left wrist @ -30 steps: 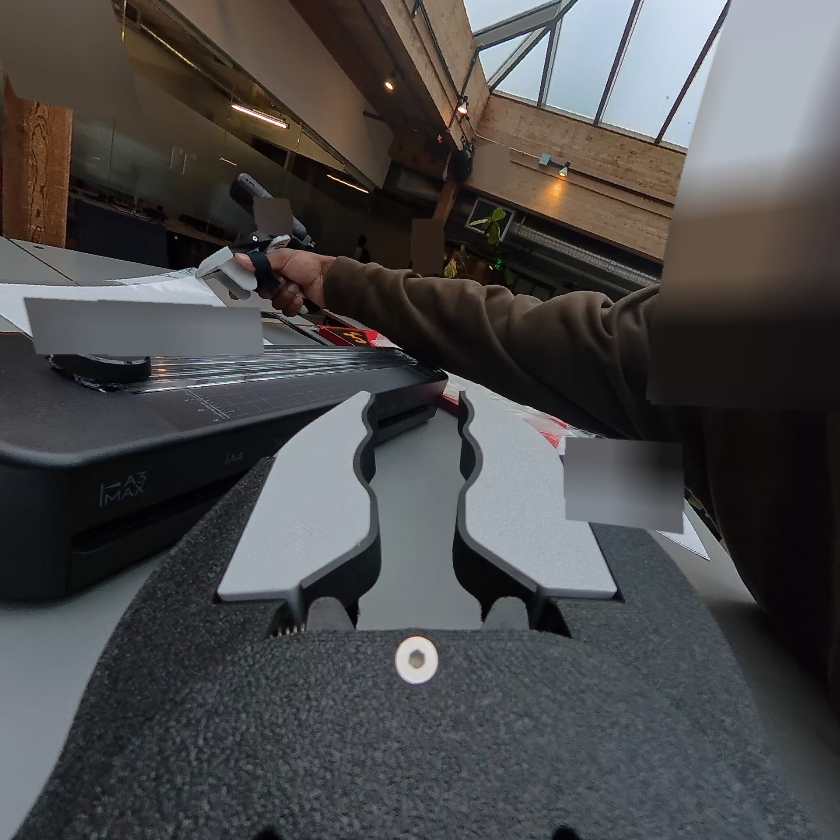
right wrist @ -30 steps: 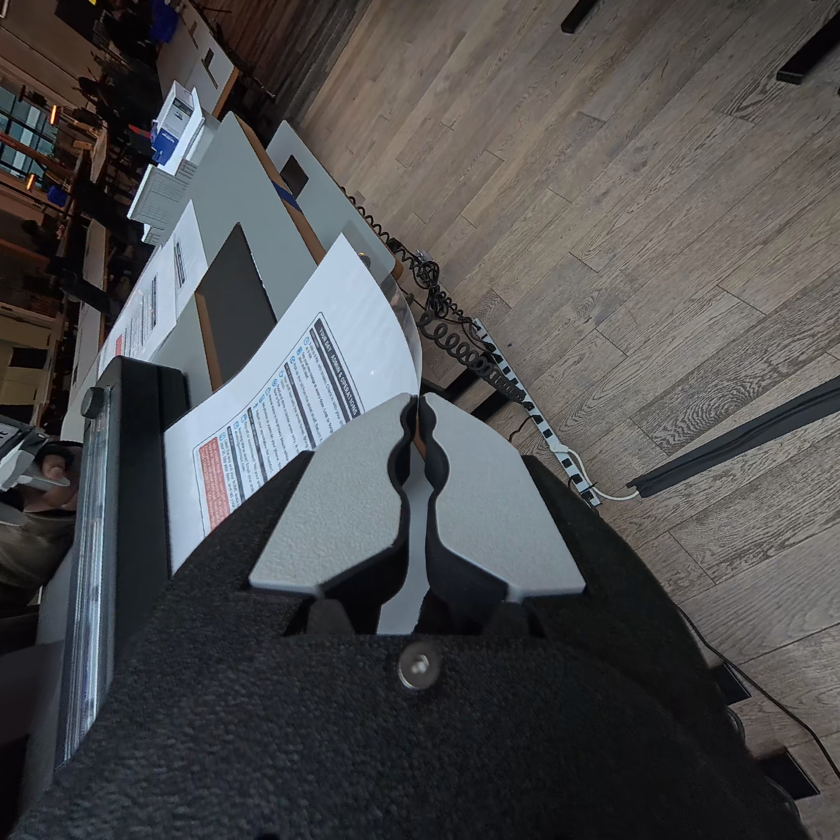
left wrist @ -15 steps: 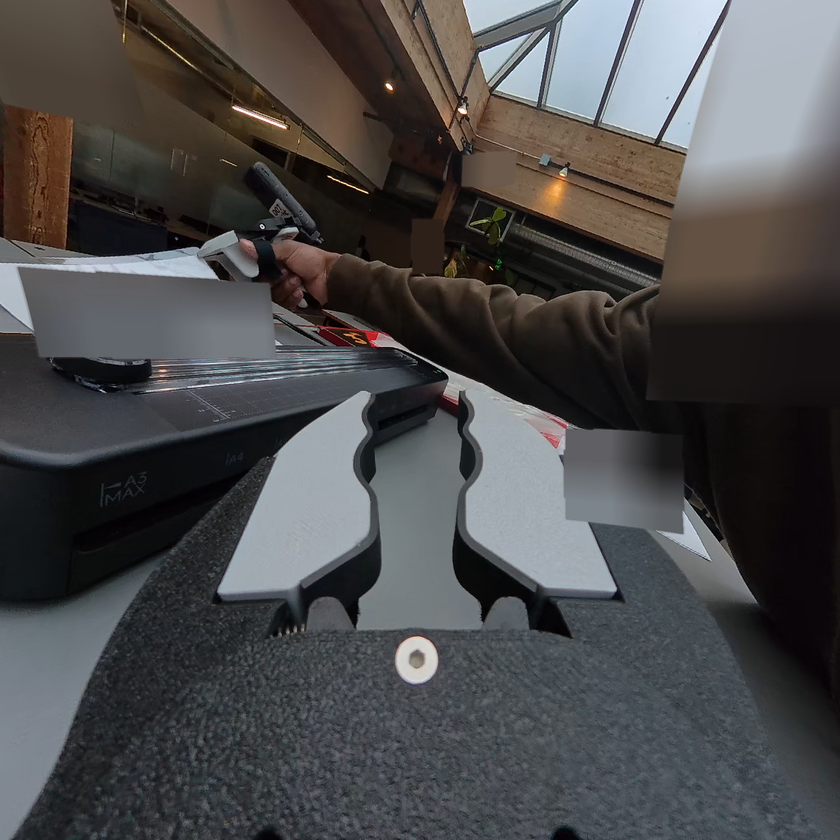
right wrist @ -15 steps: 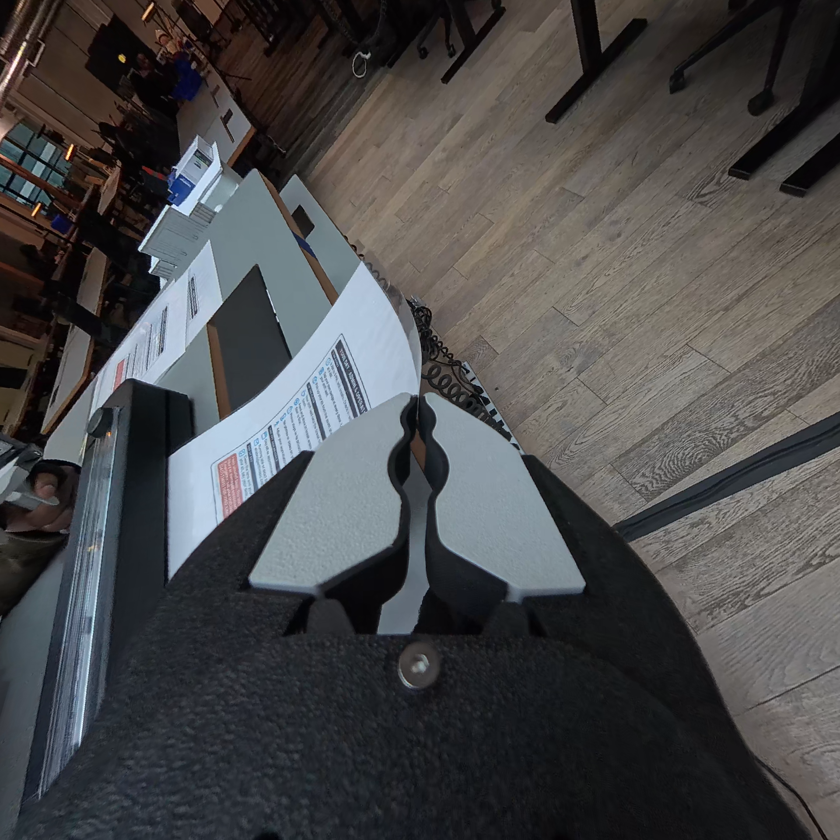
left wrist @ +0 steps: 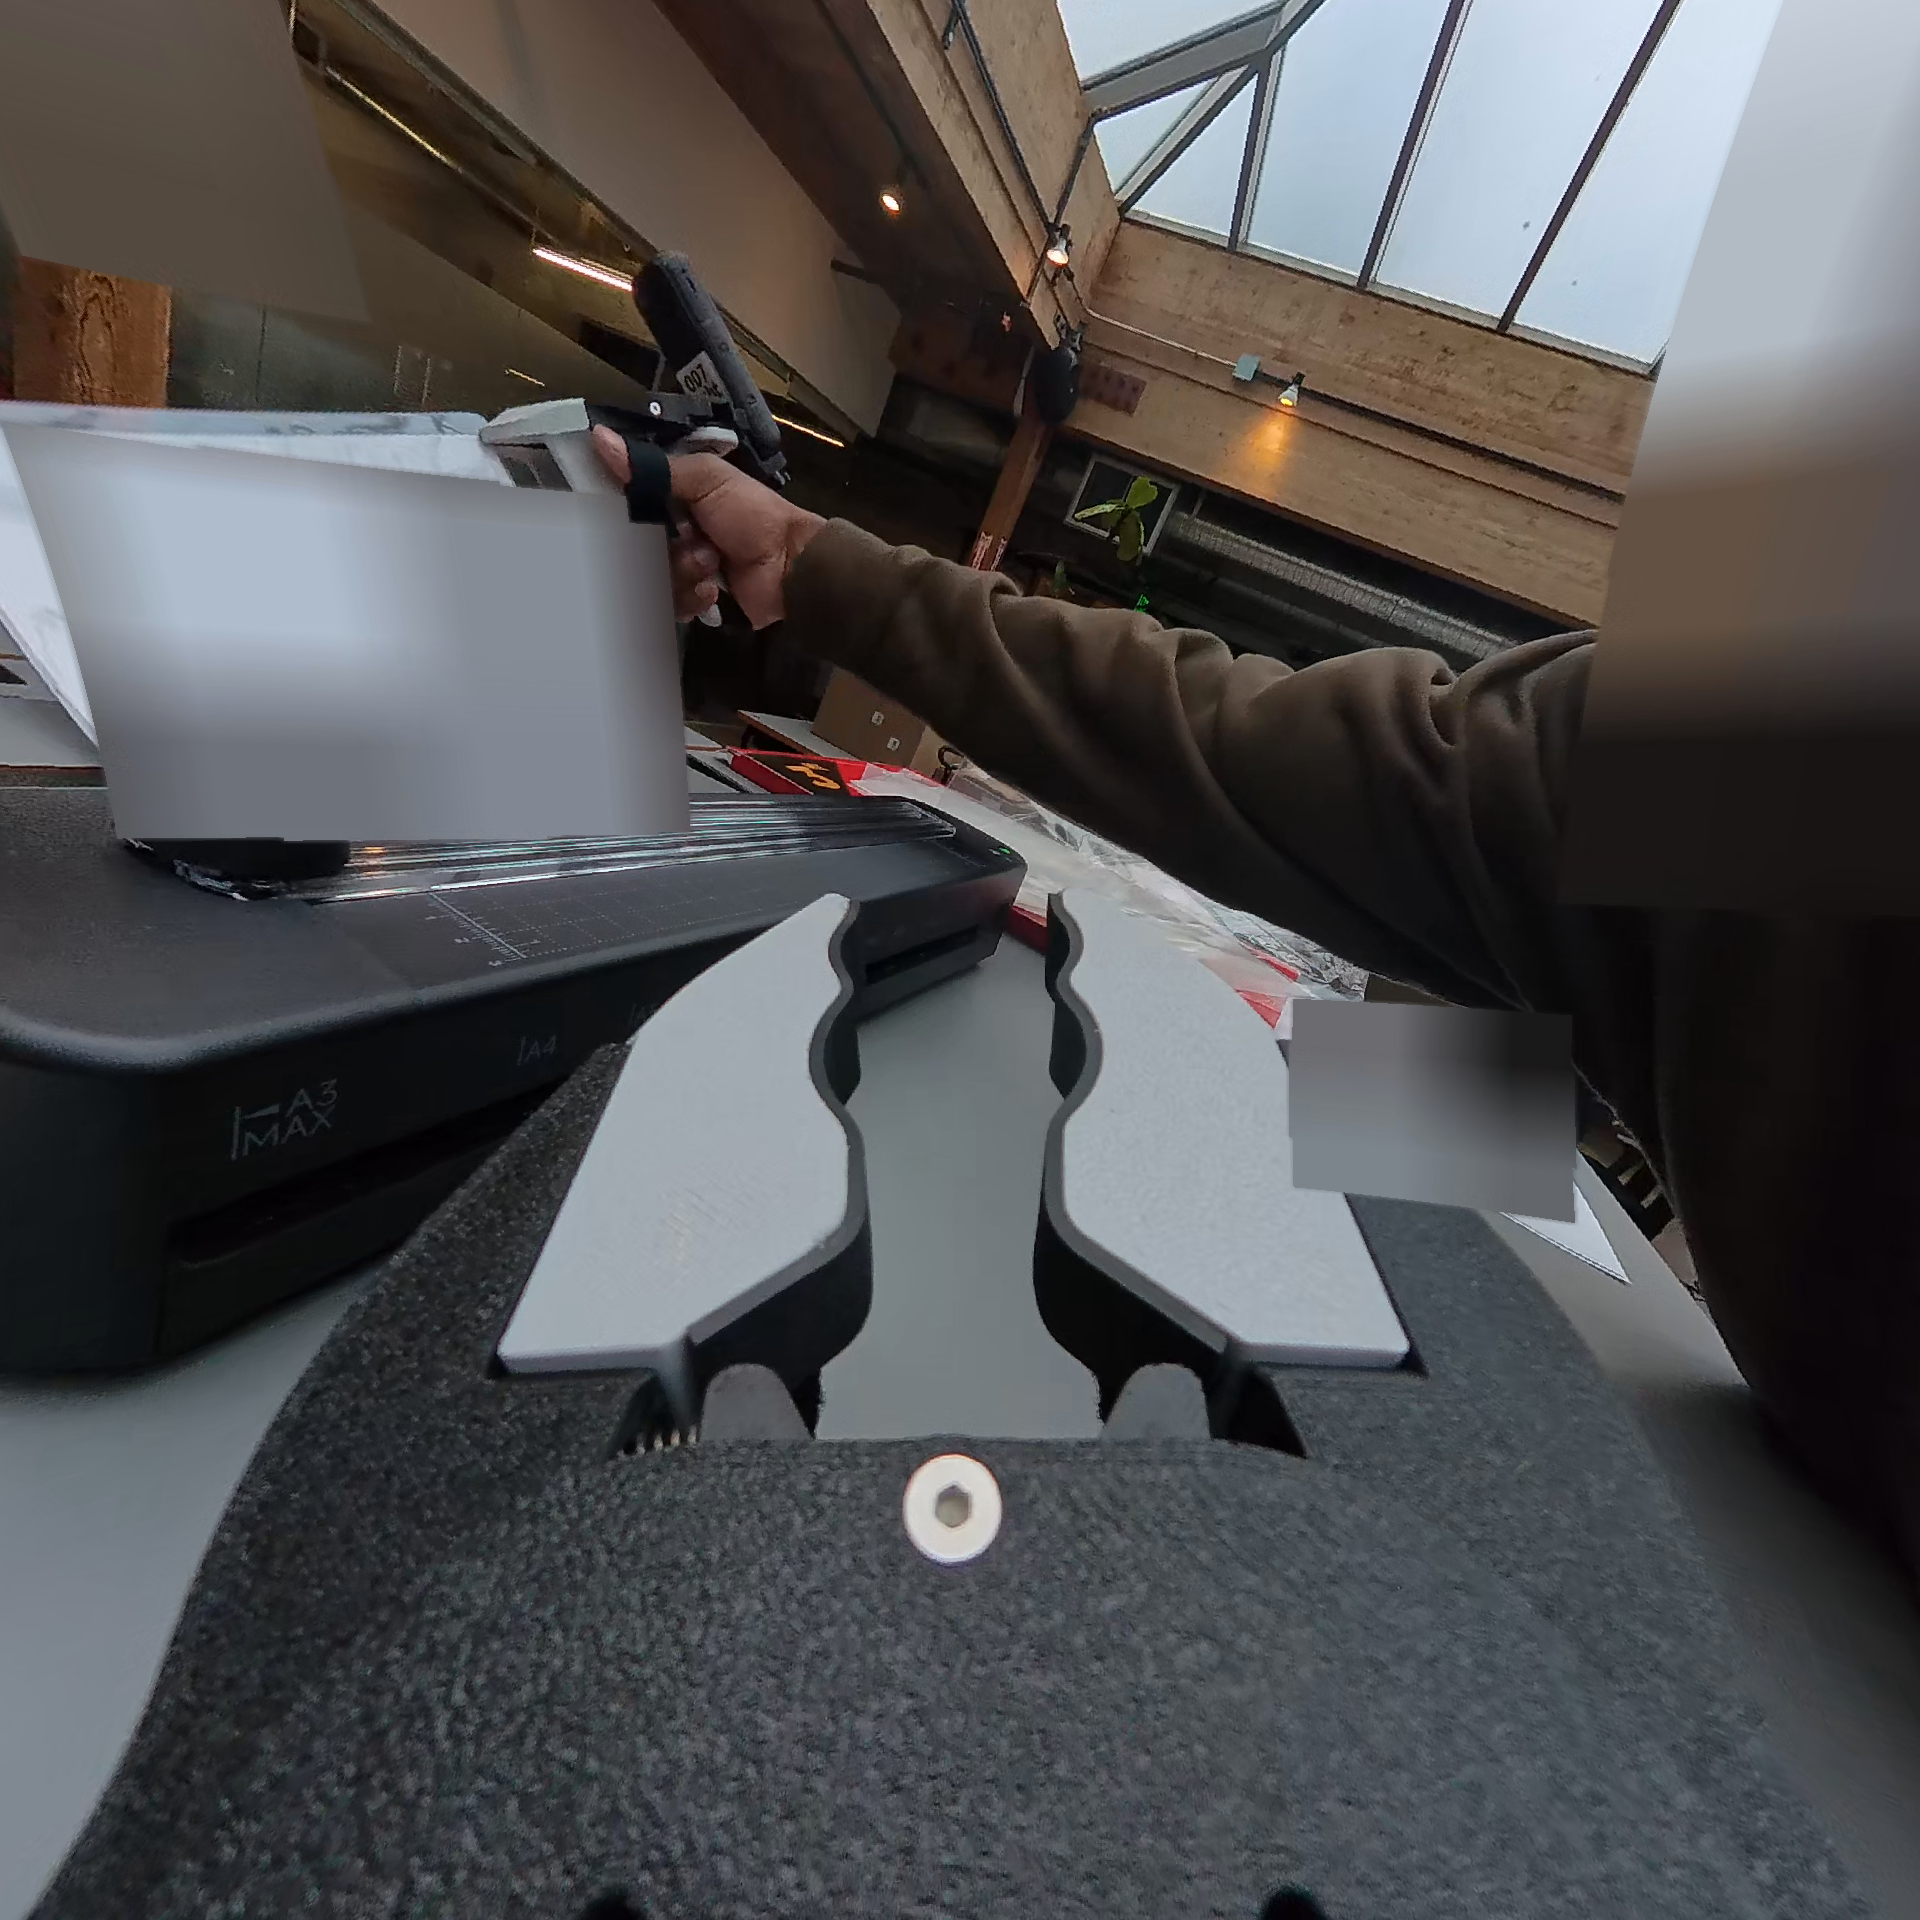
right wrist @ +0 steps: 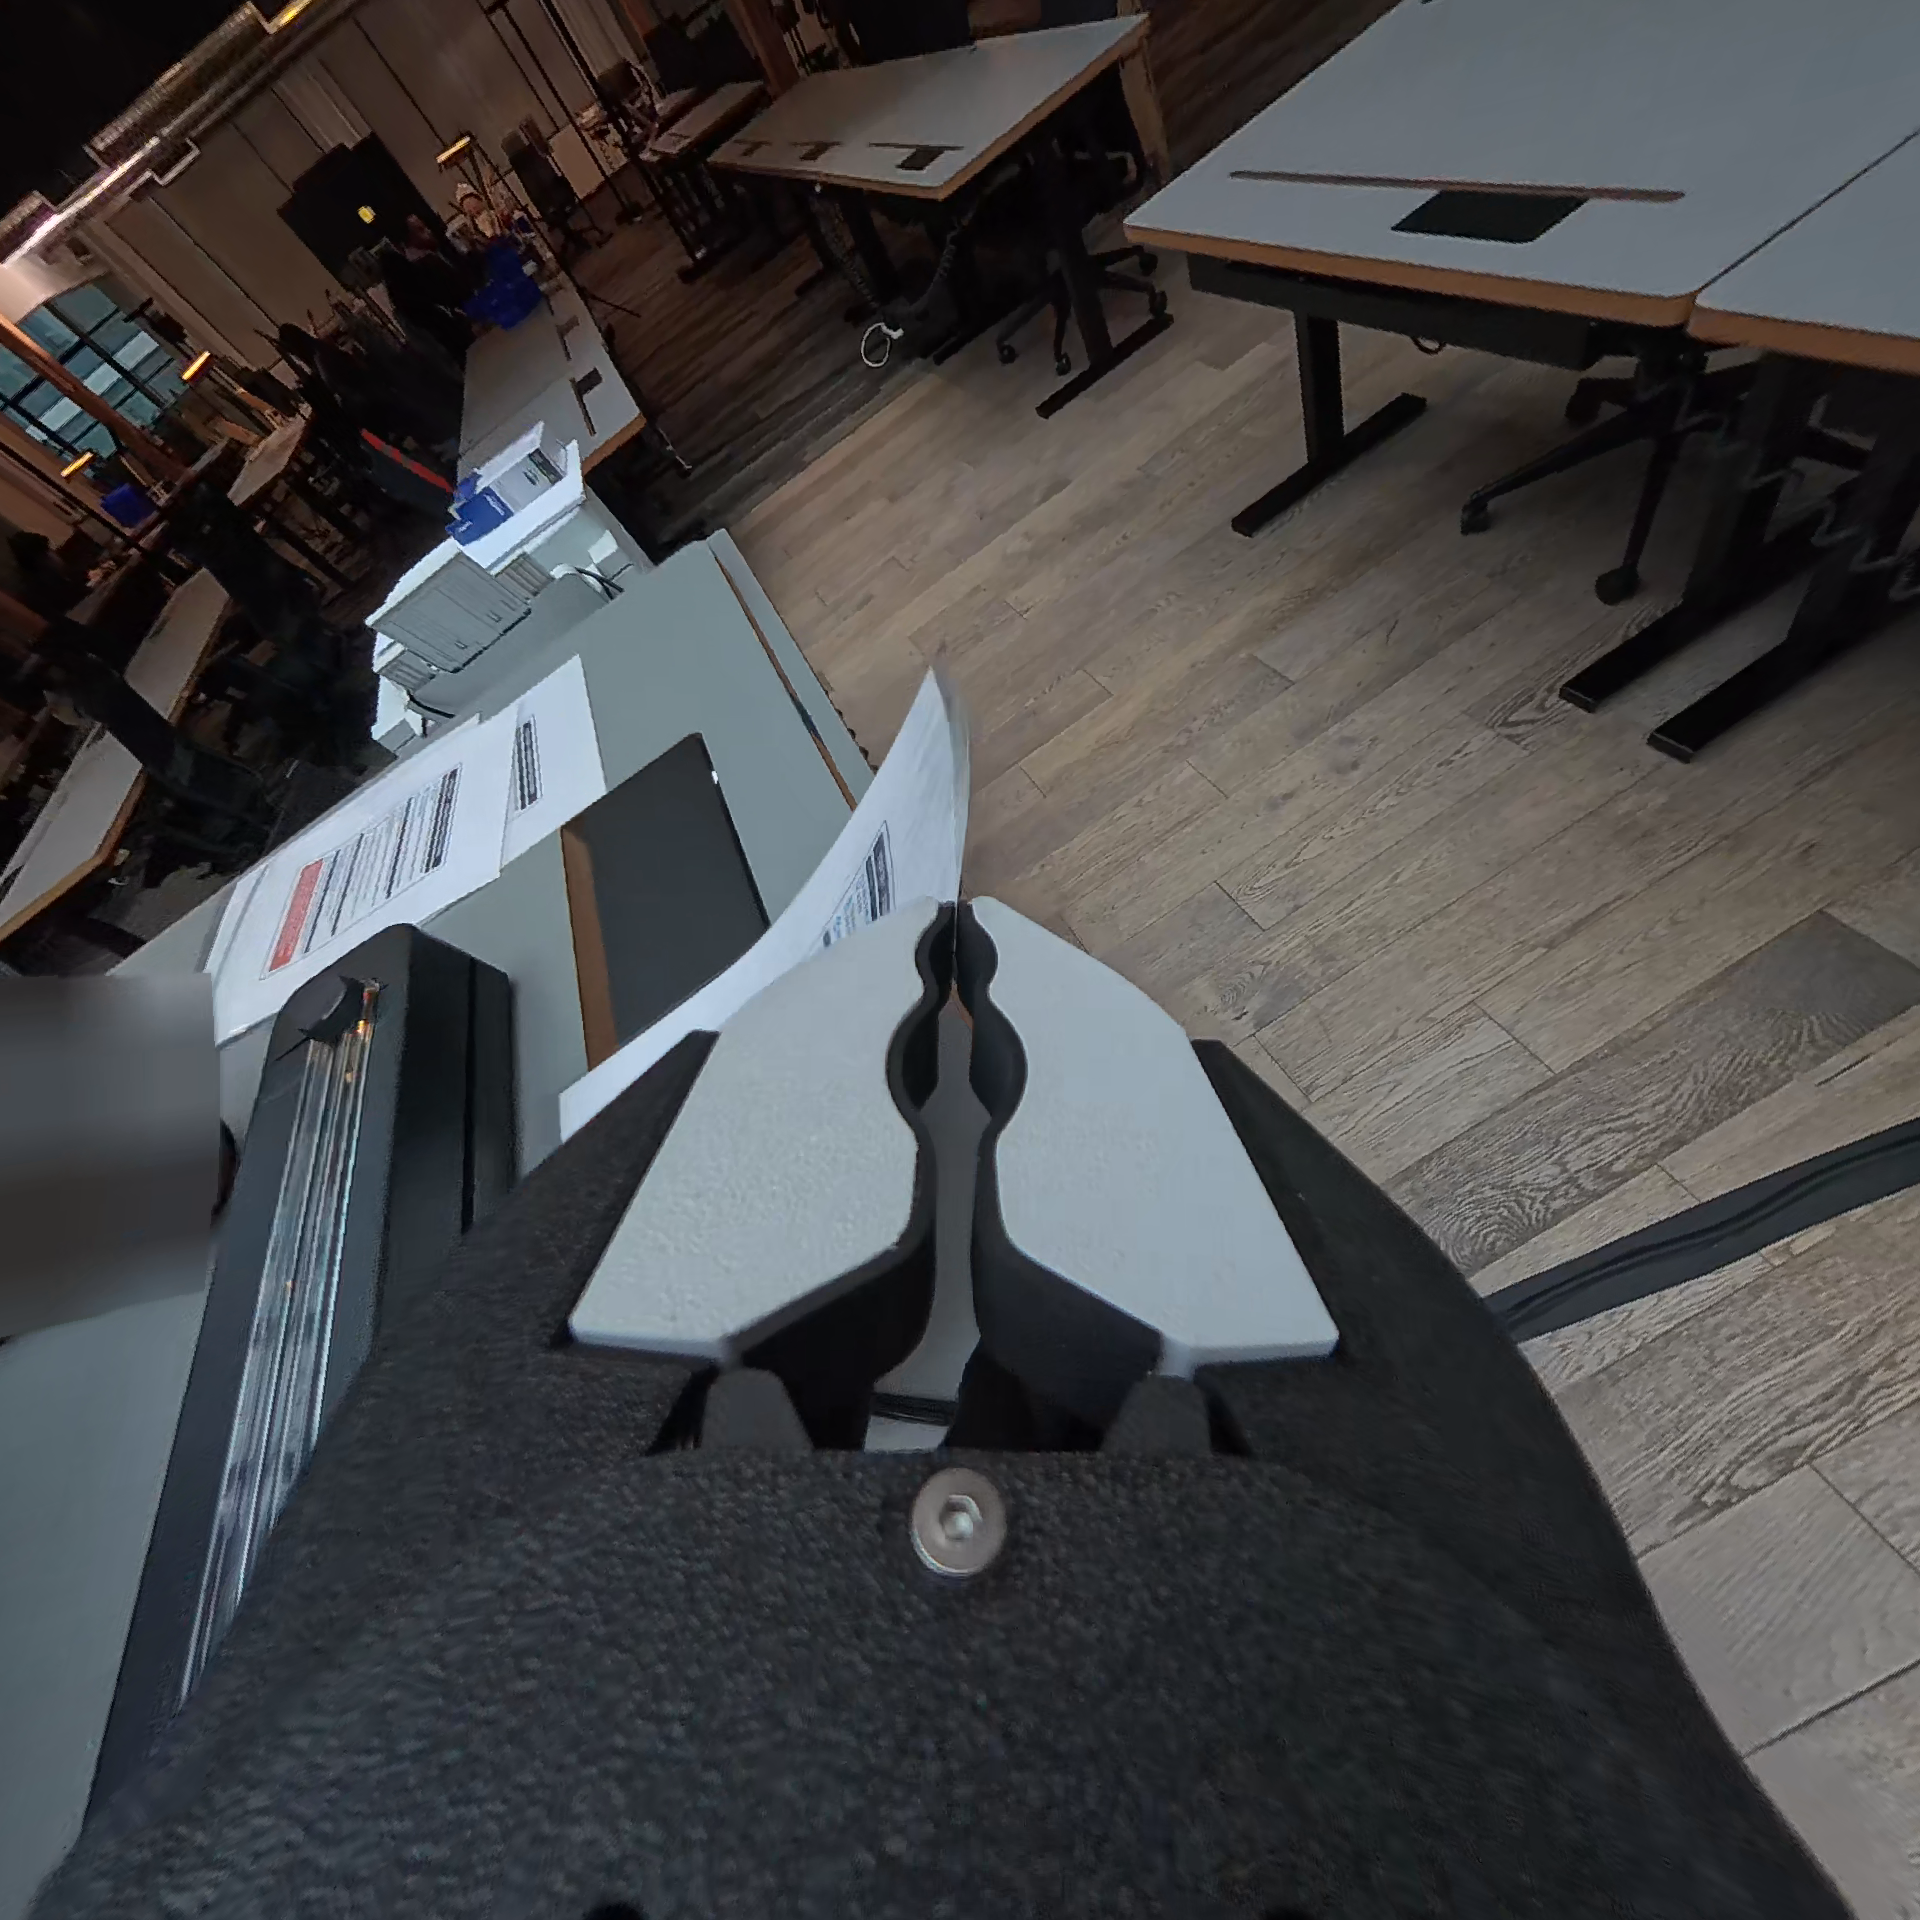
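Right gripper (right wrist: pixel 954 914) is clamped tight on the edge of a white printed sheet (right wrist: pixel 894 831), which curves up off the grey table (right wrist: pixel 665 665) above the black laminator (right wrist: pixel 343 1143). Left gripper (left wrist: pixel 948 914) sits low with its jaws apart and nothing between them, just beside the laminator's (left wrist: pixel 312 997) front corner. The laminator carries pale size markings on its front face. More printed sheets (right wrist: pixel 384 862), with a red block, lie flat near the table's far edge. Wooden floor (right wrist: pixel 1351 831) beyond
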`<action>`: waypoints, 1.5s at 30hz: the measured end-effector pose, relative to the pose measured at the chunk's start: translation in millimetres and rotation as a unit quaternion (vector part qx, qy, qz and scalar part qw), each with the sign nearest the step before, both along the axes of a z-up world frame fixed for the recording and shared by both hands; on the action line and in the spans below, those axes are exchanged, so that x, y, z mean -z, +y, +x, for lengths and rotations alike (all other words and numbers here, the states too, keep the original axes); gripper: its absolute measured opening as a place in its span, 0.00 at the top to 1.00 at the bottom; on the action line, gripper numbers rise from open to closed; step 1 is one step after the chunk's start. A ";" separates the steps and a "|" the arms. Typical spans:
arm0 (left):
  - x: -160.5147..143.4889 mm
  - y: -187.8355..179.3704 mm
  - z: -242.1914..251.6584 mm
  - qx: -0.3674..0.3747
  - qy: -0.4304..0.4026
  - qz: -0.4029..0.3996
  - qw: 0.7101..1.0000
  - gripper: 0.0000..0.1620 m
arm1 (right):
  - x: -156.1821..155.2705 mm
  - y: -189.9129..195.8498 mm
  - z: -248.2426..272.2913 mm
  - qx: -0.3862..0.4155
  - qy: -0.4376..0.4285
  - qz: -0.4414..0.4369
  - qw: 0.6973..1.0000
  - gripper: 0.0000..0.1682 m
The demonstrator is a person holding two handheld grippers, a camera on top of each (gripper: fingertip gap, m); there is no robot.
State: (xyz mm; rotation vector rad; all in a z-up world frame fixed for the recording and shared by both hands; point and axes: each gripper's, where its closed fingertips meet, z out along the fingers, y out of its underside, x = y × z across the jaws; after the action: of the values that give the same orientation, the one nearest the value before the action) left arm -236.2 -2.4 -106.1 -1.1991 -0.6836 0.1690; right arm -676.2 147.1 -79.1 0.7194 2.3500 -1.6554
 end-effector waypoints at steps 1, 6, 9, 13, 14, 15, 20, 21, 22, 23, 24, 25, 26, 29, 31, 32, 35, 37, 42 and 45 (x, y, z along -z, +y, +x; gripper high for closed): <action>-0.2 -0.1 0.0 0.000 0.000 0.000 1.000 0.80 | -7.9 -1.2 2.9 -0.003 0.006 -0.002 1.000 1.00; -0.2 -0.3 0.0 0.000 0.001 0.000 1.000 0.80 | -43.5 -9.7 22.0 -0.023 0.042 0.006 0.999 1.00; -0.4 -0.7 0.0 0.000 0.001 0.001 1.000 0.80 | -70.8 -17.3 35.8 -0.032 0.067 0.004 0.997 1.00; -0.7 -1.1 0.3 0.000 0.002 0.002 1.000 0.80 | -111.8 -29.0 52.7 -0.036 0.104 0.004 0.994 1.00; -0.8 -1.1 0.4 0.000 0.002 0.002 1.000 0.80 | -122.0 -32.4 57.2 -0.037 0.113 0.004 0.993 1.00; -0.9 -1.3 0.5 -0.001 0.002 0.003 1.000 0.80 | -132.1 -36.0 61.8 -0.038 0.122 0.005 0.992 1.00; -1.6 -2.3 1.0 -0.001 0.004 0.006 1.000 0.80 | -174.4 -56.0 89.0 -0.051 0.157 0.014 0.986 1.00; -1.7 -2.5 1.2 0.000 0.004 0.006 1.000 0.80 | -181.4 -60.2 94.6 -0.054 0.164 0.017 0.985 1.00; -1.9 -2.5 1.5 0.000 0.004 0.006 1.000 0.80 | -188.6 -64.5 100.6 -0.057 0.171 0.020 0.983 1.00; -1.9 -2.5 1.8 0.000 0.005 0.006 1.000 0.80 | -195.7 -68.9 106.6 -0.060 0.177 0.021 0.982 1.00; -2.0 -2.5 2.1 0.001 0.006 0.006 1.000 0.80 | -202.9 -73.3 112.9 -0.063 0.182 0.022 0.981 1.00; -2.0 -2.3 2.5 0.001 0.007 0.005 1.000 0.80 | -210.2 -77.8 119.3 -0.066 0.187 0.023 0.980 1.00; -2.1 -1.9 2.8 0.002 0.007 0.004 1.000 0.80 | -217.6 -82.5 126.1 -0.069 0.193 0.024 0.978 1.00; -2.1 -1.5 3.8 0.004 0.009 0.003 1.000 0.80 | -239.7 -97.1 148.3 -0.077 0.212 0.031 0.974 1.00; -2.2 -1.4 4.1 0.005 0.009 0.003 1.000 0.80 | -255.9 -107.6 164.3 -0.081 0.227 0.037 0.970 1.00; -2.2 -1.3 4.3 0.005 0.009 0.002 1.000 0.80 | -265.0 -112.8 172.7 -0.082 0.234 0.040 0.968 1.00; -1.7 -0.2 4.8 0.007 0.010 -0.002 1.000 0.81 | -295.0 -128.6 200.2 -0.077 0.253 0.049 0.963 1.00; -1.3 0.6 4.8 0.008 0.009 -0.004 1.000 0.81 | -319.6 -139.4 222.2 -0.072 0.268 0.045 0.960 1.00; -4.9 -1.5 8.7 0.004 0.017 0.005 1.000 0.81 | -386.3 -165.4 284.0 -0.045 0.307 0.033 0.950 1.00; -13.4 -6.9 21.9 0.003 0.022 0.043 0.999 0.82 | -425.3 -182.2 323.9 -0.031 0.330 0.025 0.943 1.00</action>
State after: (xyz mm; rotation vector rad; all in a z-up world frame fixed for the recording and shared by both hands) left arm -214.3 -9.3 -92.7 -1.1111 -0.6428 0.1592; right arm -352.3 -35.1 346.2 0.0772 2.8031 -2.0498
